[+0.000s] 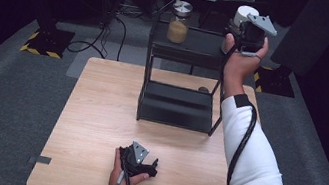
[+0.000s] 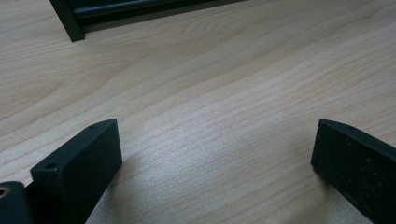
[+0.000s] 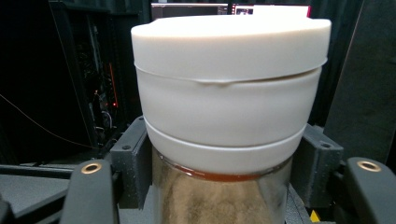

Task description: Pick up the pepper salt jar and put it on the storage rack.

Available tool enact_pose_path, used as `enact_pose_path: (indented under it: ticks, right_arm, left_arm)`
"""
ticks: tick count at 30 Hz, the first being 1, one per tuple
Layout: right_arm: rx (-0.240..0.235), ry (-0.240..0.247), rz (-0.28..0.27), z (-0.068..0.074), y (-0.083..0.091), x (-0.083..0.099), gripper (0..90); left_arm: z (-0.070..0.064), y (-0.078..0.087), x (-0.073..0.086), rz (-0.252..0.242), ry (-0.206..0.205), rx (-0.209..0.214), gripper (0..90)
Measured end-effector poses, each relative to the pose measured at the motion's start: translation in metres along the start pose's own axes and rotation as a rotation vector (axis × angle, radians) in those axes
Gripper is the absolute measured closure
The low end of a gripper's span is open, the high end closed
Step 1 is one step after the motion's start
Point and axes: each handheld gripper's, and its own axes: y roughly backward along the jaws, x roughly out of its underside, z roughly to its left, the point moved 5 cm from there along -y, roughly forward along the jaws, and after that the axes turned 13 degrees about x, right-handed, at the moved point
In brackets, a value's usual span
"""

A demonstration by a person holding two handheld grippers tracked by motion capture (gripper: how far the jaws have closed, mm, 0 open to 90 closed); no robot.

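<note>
A glass jar with a thick white lid (image 3: 229,93) and brownish contents sits between the jaws of my right gripper (image 3: 224,154), which is shut on it just below the lid. My right gripper (image 1: 248,35) holds this jar (image 1: 244,14) at the right end of a black two-tier shelf's top tier (image 1: 201,43). Whether the jar's base rests on the tier is hidden. A second jar (image 1: 179,24), silver-lidded with tan contents, stands on the same tier's left side. My left gripper (image 1: 147,167) lies near the table's front edge, open (image 2: 217,130), with bare wood between its jaws.
The shelf stands on the far half of the wooden table (image 1: 98,112); its lower tier (image 1: 175,104) is bare, and one leg (image 2: 70,23) is in the left gripper view. Dark racks and cables (image 1: 106,37) lie on the floor beyond.
</note>
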Motion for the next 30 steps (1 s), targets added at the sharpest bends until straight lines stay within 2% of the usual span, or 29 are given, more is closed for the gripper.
enact_pose_path:
  ticks: [2,8,10,12,16,21,23,26,30]
  right_arm:
    - [0.007,0.003,-0.008,0.002,0.002,-0.001,26.6]
    - [0.037,0.029,-0.01,0.003,0.004,-0.006,20.3]
    - [0.03,0.03,-0.002,0.002,0.003,-0.006,17.2]
    - [0.036,0.026,-0.02,0.002,0.005,-0.004,14.0]
    - [0.057,0.049,-0.065,0.005,0.013,-0.005,9.2]
    - [0.046,0.064,-0.096,0.004,0.026,-0.01,5.9]
    - [0.013,0.047,-0.113,-0.001,0.031,-0.009,5.2]
    - [0.007,0.04,-0.145,-0.005,0.041,-0.005,4.1]
    - [-0.001,0.055,-0.165,-0.012,0.051,-0.002,3.8]
  left_arm:
    - [0.0,0.0,0.0,0.0,0.0,0.0,1.4]
    - [0.0,0.0,0.0,0.0,0.0,0.001,1.4]
    - [0.0,0.0,0.0,0.0,-0.001,0.001,1.4]
    - [0.0,0.0,0.0,0.0,-0.001,0.001,1.5]
    - [0.0,0.0,0.0,0.0,0.0,0.001,1.4]
    - [0.0,0.0,0.0,0.0,-0.001,0.001,1.4]
    - [0.0,0.0,0.0,-0.001,-0.001,0.001,1.5]
    - [0.0,0.0,0.0,0.0,-0.001,0.002,1.5]
    - [0.0,0.0,0.0,0.0,-0.001,0.002,1.4]
